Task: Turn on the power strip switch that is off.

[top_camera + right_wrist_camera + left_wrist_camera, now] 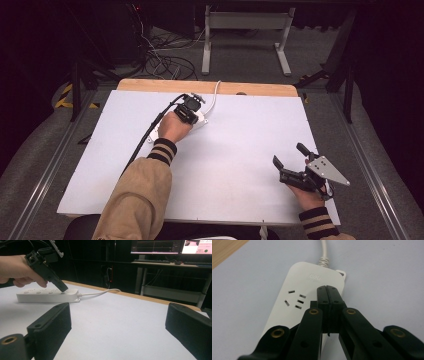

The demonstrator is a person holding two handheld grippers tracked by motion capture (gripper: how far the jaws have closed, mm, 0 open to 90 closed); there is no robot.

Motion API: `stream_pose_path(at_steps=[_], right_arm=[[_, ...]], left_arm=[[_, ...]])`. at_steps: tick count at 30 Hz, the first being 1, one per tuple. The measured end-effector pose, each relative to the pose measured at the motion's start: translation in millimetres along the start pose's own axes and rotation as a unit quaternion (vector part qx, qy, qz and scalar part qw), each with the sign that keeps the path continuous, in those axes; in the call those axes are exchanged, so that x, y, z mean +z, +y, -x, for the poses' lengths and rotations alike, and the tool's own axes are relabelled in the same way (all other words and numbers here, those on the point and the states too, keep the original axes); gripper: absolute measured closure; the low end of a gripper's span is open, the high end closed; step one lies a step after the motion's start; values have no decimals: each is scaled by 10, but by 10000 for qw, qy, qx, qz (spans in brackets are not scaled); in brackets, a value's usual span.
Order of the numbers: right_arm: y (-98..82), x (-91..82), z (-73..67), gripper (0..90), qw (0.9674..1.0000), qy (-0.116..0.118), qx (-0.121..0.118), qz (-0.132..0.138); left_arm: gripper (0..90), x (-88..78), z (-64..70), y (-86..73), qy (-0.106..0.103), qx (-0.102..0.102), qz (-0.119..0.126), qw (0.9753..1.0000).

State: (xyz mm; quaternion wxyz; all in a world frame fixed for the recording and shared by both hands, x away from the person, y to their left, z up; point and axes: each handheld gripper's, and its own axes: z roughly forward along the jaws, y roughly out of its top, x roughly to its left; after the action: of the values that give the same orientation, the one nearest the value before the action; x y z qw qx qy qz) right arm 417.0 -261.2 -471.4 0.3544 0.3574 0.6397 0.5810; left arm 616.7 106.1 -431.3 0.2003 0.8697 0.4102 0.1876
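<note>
A: Target first. White plastic power strip (299, 302) with a white cord (216, 95), lying flat on the white-topped bench (225, 165), toward 12 o'clock in the high view, cord running off the far wooden edge.

B: Left claw (327, 291)?

A: Clenched, jaws pressed together with nothing between them. Tips are down on the strip's top face at the cord end, just past the nearest socket holes. The right gripper view agrees: black tips touching the top of the strip.

B: So which step?

A: Looks like pressing, probably the strip's switch, but the tips hide whatever is under them, so I can't confirm a button.

B: Right claw (290, 160)?

A: Released, jaws wide apart, holding nothing, parked near 4 o'clock, well apart from the strip.

B: Next move?

A: My guess: a short straight push down, then lift clear. The strip is light, so a sideways shove could skid it.
</note>
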Motion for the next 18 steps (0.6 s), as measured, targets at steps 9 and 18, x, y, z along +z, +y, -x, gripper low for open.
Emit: stream_pose_path(at_steps=[9,18], right_arm=[[3,-42,7,69,10000,-61,2,11],[5,-75,8,69,10000,-96,10,26]], left_arm=[[900,21,-50,-26,1,-163,-22,9999],[900,42,-41,-25,25,-214,-23,9998]])
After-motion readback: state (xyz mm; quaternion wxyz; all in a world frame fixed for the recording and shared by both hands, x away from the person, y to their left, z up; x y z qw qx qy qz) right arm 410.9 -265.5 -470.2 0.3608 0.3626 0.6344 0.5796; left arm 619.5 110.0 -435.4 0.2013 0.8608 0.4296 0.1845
